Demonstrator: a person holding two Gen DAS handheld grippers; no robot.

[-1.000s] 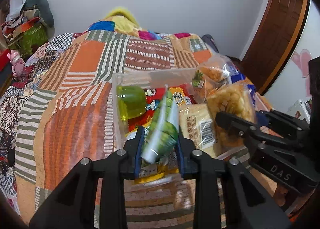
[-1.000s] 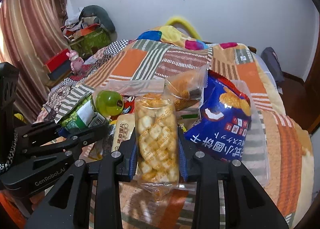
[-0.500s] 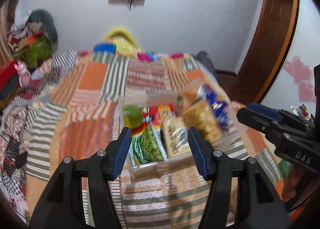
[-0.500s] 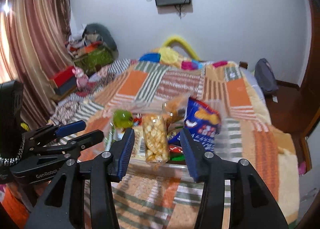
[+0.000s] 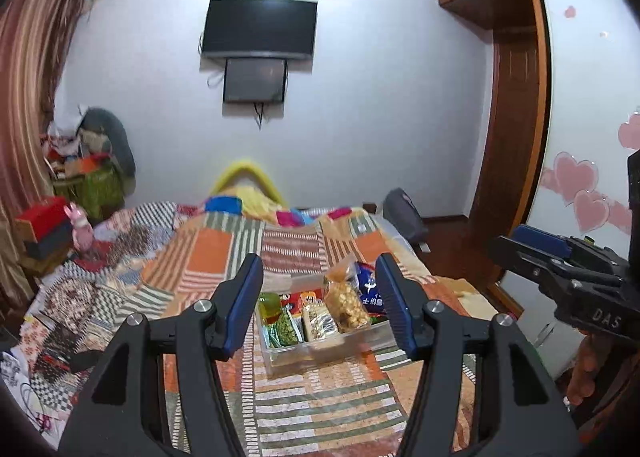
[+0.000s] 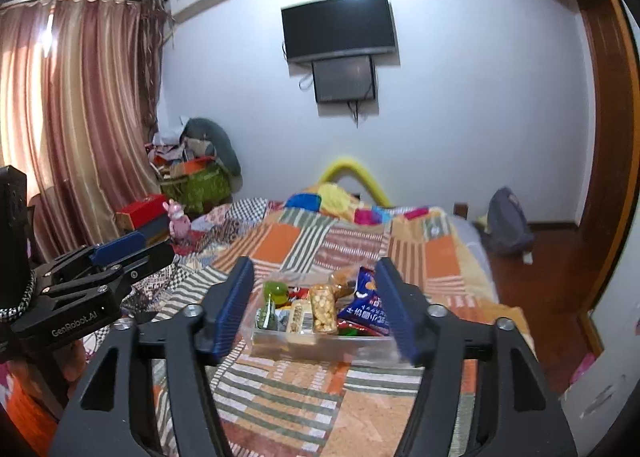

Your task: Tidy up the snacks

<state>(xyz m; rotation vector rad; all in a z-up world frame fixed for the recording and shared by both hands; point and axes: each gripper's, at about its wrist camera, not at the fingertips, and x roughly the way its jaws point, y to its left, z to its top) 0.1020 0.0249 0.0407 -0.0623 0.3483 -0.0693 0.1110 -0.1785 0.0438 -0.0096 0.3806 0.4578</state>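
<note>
A clear plastic bin [image 5: 320,349] sits on the patchwork bed and holds several snacks: a green packet [image 5: 286,331], a biscuit packet [image 5: 318,323], a puffed-corn bag [image 5: 347,303], a blue chip bag [image 5: 368,289] and a green cup [image 5: 269,303]. My left gripper [image 5: 320,301] is open and empty, well back from the bin. My right gripper [image 6: 314,305] is open and empty too, also back from the bin [image 6: 304,337]. The puffed-corn bag [image 6: 323,307] and blue chip bag [image 6: 366,307] stand inside it.
The patchwork quilt [image 5: 240,253] covers the bed. Boxes and a pink toy [image 5: 82,223] lie at the left. A wooden wardrobe [image 5: 512,137] stands at the right, a TV [image 5: 259,28] on the far wall. A backpack [image 6: 508,225] sits on the floor.
Both grippers opened, letting go of the green packet and the puffed-corn bag into the bin, then pulled back and up away from the bin.
</note>
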